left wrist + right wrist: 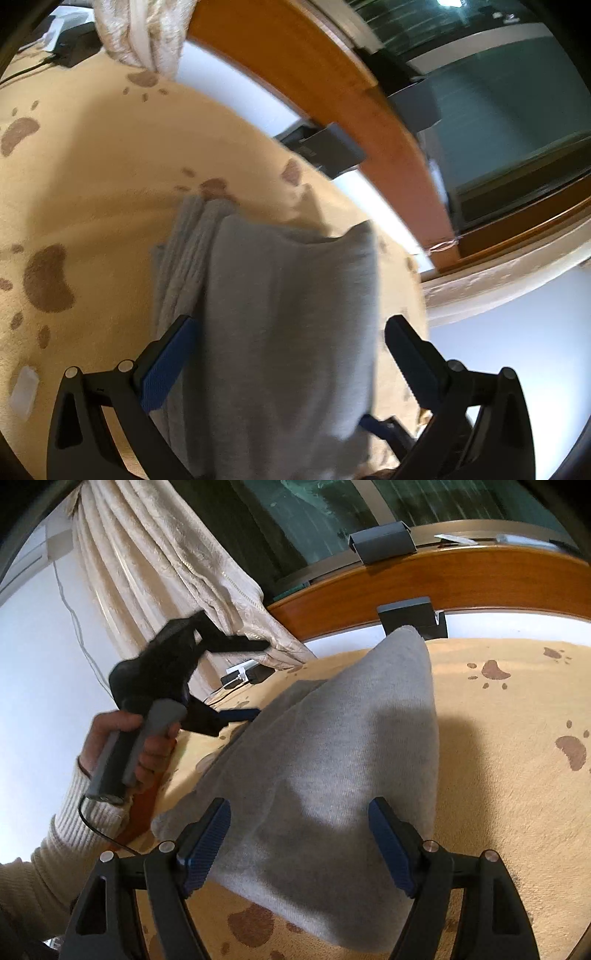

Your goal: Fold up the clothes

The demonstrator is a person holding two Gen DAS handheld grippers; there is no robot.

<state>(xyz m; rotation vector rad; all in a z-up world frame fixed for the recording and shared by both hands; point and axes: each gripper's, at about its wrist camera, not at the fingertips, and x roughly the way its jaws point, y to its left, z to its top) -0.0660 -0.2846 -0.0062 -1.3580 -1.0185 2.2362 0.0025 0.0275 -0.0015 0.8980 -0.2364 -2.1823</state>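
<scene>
One grey garment (332, 746) is present, lying on a cream blanket (498, 812) with brown paw prints, which covers a bed with a wooden frame (461, 579). The garment sits toward the blanket's edge nearest the curtain (177, 576), and part of it appears raised off the blanket; a doubled ribbed layer (184, 258) shows at its side in the left wrist view, so it looks at least partly folded.

Two grippers counted. The right gripper (299, 845) has its jaws spread wide, straddling the near end of the garment without pinching it. The left gripper (288, 354) likewise stands spread, cloth hanging between the pads but not clamped. From the right wrist view, the left gripper (236, 716) touches the garment's far side edge, held by one hand (125, 746) in a ribbed sleeve.

The garment's long axis runs straight ahead of the right gripper, toward the frame. Both grippers are at the cloth; neither is clearly nearer
</scene>
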